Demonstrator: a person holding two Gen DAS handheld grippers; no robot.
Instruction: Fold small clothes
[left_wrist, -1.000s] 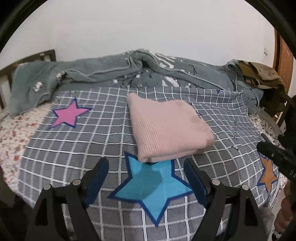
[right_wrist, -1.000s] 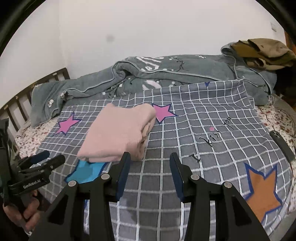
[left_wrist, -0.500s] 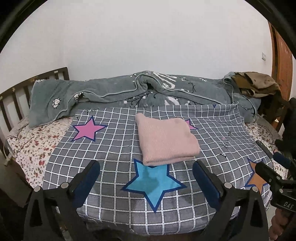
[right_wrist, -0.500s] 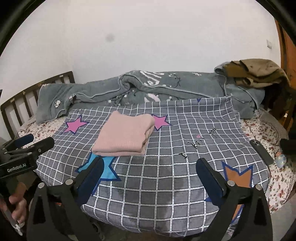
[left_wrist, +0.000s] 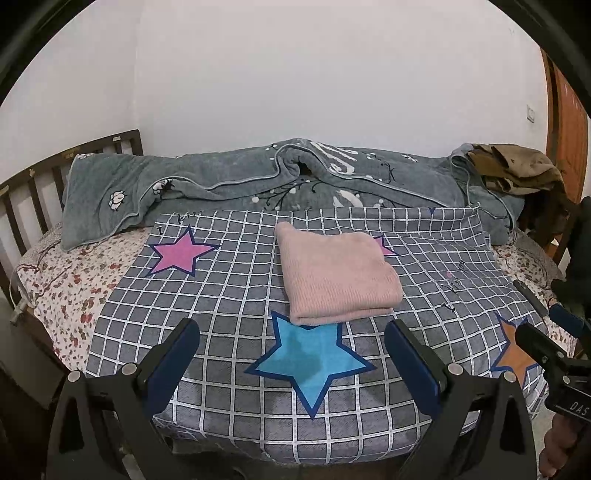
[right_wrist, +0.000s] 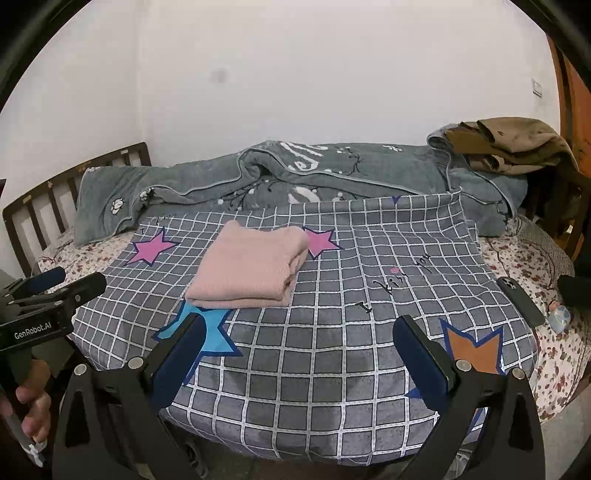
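A folded pink knit garment (left_wrist: 334, 275) (right_wrist: 251, 267) lies as a neat rectangle on the grey checked sheet (left_wrist: 229, 295) (right_wrist: 351, 295) with coloured stars. My left gripper (left_wrist: 291, 334) hangs open in front of the bed's near edge, short of the garment, with only the blue star between its fingers. Wide open too, my right gripper (right_wrist: 299, 332) stands to the right of the garment and holds nothing. Each gripper shows at the edge of the other's view: the right one (left_wrist: 539, 332), the left one (right_wrist: 55, 282).
A rumpled grey blanket (left_wrist: 258, 184) runs along the wall behind the sheet. Brown clothes (left_wrist: 513, 166) are piled at the back right. A dark phone (right_wrist: 521, 301) lies near the bed's right edge. The wooden headboard (left_wrist: 37, 184) stands at the left.
Both grippers have pulled back and up from the garment and spread wide. The pink garment stays folded where it lay.
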